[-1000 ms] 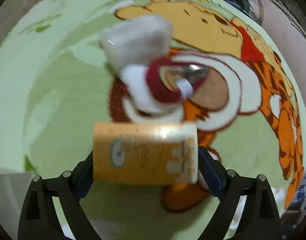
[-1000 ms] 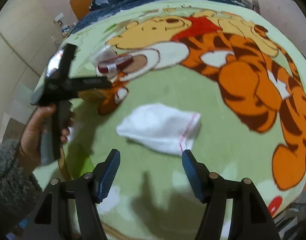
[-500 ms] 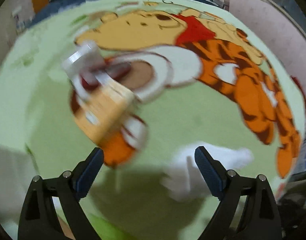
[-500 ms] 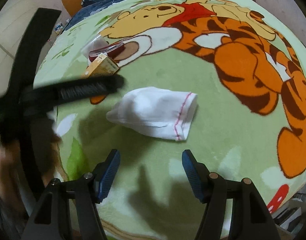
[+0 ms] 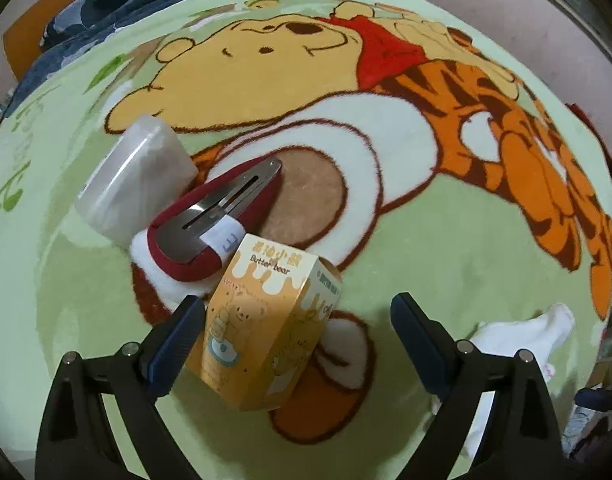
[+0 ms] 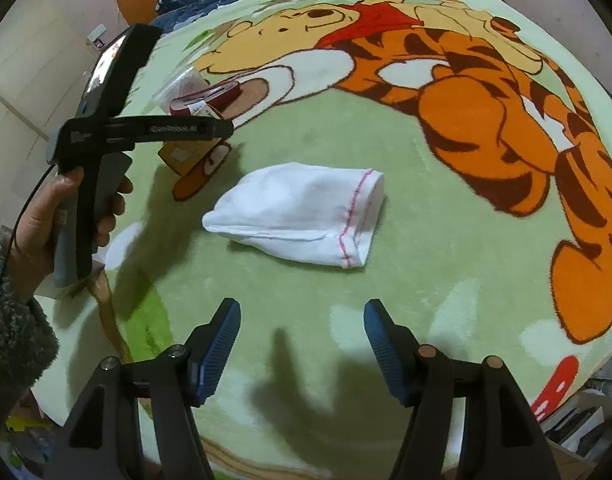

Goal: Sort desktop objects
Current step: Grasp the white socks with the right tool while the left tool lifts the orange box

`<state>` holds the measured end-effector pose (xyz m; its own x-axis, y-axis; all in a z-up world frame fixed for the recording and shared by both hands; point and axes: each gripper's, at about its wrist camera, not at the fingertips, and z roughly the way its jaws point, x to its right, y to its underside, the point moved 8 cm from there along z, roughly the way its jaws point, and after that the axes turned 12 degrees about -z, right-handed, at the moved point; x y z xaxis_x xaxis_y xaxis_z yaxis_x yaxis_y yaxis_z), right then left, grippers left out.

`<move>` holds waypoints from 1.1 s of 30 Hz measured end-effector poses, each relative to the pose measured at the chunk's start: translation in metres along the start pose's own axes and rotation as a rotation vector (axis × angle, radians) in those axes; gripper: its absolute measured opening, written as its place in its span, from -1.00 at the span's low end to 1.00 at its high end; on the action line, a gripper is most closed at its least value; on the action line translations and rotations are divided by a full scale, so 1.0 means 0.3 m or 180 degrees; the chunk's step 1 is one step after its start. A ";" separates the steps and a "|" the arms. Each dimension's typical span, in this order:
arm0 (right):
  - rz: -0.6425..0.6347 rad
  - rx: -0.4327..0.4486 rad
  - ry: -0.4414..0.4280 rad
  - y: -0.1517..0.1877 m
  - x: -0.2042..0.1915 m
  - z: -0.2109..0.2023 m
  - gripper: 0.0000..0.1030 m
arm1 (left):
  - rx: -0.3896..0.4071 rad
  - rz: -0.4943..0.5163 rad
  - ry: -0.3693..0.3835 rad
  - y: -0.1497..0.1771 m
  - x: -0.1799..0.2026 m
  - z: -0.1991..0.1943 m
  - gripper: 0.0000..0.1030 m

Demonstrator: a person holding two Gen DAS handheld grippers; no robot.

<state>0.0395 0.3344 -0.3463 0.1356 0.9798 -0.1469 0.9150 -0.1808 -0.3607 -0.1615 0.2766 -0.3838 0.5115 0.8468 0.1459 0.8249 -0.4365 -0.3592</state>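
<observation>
An orange Butter bear box (image 5: 261, 328) lies on the cartoon blanket (image 5: 406, 248), between the open jaws of my left gripper (image 5: 297, 340), not held. Behind it lie a red hair clip (image 5: 217, 216) and a clear plastic tub (image 5: 133, 180). A white sock (image 6: 301, 212) lies in the middle in the right wrist view, ahead of my right gripper (image 6: 301, 344), which is open and empty. The sock's toe shows at the right of the left wrist view (image 5: 522, 332). The box (image 6: 185, 156), clip (image 6: 209, 98) and left gripper (image 6: 221, 128) show at the left there.
The blanket covers a table whose edges drop off at the left (image 6: 105, 292) and the lower right (image 6: 586, 376). Dark bedding (image 5: 105, 4) lies beyond the far edge. The person's left hand (image 6: 45, 216) holds the left gripper handle.
My left gripper opened and let go of the orange box beside the red clip, then swung and came back behind the box. My right gripper stayed open, behind the sock.
</observation>
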 end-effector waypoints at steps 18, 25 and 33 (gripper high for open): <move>-0.0054 0.0127 0.0128 -0.035 0.022 -0.020 0.28 | -0.0299 -0.0044 0.0062 0.072 0.027 0.057 0.11; -0.0265 0.0277 0.0262 -0.136 0.015 -0.021 0.28 | -0.0321 -0.0398 0.0000 0.089 0.007 0.072 0.01; -0.0861 0.0212 0.0169 -0.224 -0.080 0.072 0.28 | -0.0216 -0.0929 -0.0179 0.136 -0.084 0.011 -0.04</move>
<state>-0.0336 0.3212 -0.3385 -0.0889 0.9960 0.0108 0.8939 0.0845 -0.4402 -0.1415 0.2384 -0.4052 0.2381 0.9541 0.1819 0.9502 -0.1900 -0.2469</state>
